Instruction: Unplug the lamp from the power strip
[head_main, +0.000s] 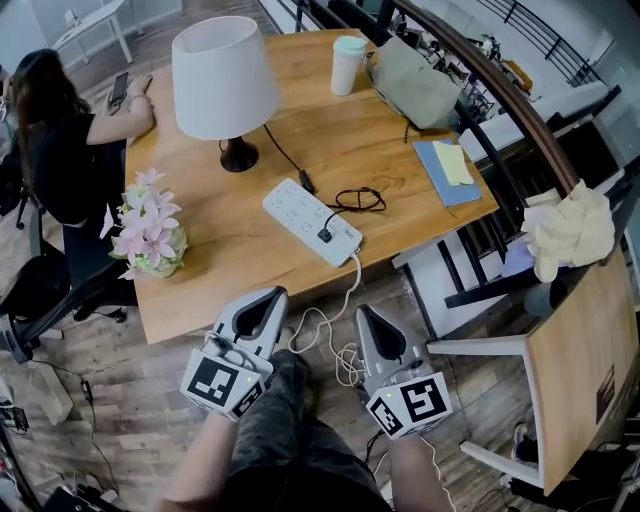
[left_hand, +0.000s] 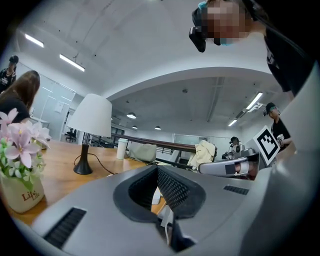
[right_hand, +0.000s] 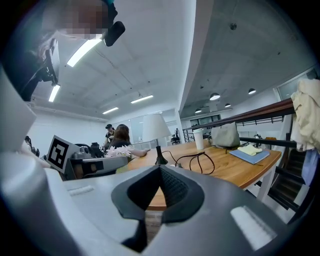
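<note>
hovering off the near edge of the table are two grippers, the left gripper and the right gripper, each with jaws pressed together on nothing. one lamp stands far back on the table. one white power strip lies between it and the grippers, apart from both. one black plug sits in the strip's near end.

Cup beside grey bag; flowers at table edge.
</note>
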